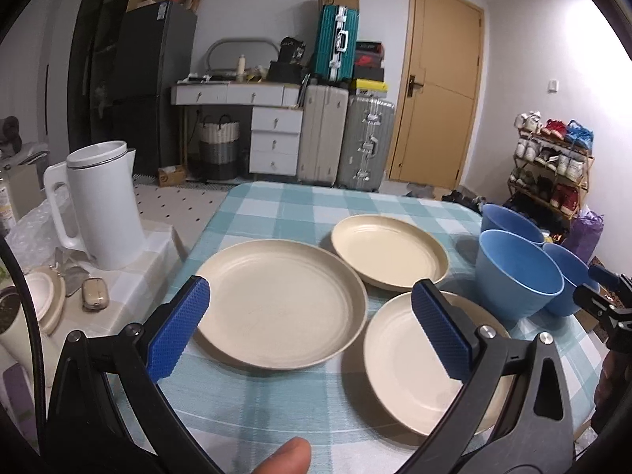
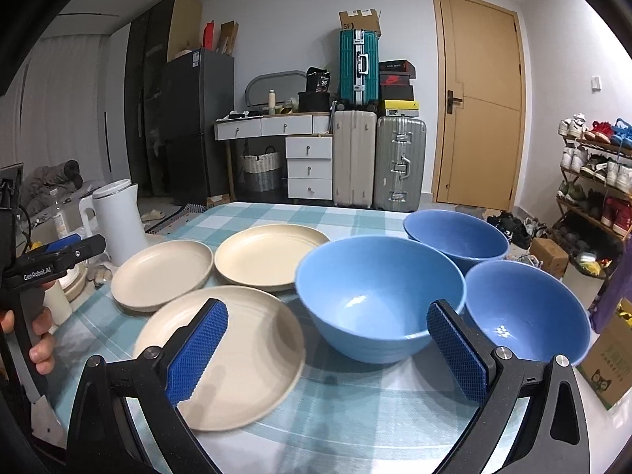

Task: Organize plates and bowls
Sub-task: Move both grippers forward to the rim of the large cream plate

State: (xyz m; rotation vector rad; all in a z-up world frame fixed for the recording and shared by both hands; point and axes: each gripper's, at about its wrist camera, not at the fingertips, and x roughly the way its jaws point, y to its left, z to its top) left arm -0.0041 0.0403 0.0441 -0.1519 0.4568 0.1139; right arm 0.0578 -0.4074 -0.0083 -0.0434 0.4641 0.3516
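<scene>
"GenRobot.AI" printed on left gripper (image 2: pixel 59 254) body; "SF" on cardboard box (image 2: pixel 358 19) atop teal suitcase; Nike swoosh on shoebox (image 2: pixel 396 79).

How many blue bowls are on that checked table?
3: the nearest bowl mid-table beside the plates, the far bowl behind it, the right bowl at the table's right edge. None seems hidden.

Cream plates (image 1: pixel 276 300), blue bowls (image 2: pixel 379 296), checked tablecloth (image 1: pixel 276 205)
</scene>
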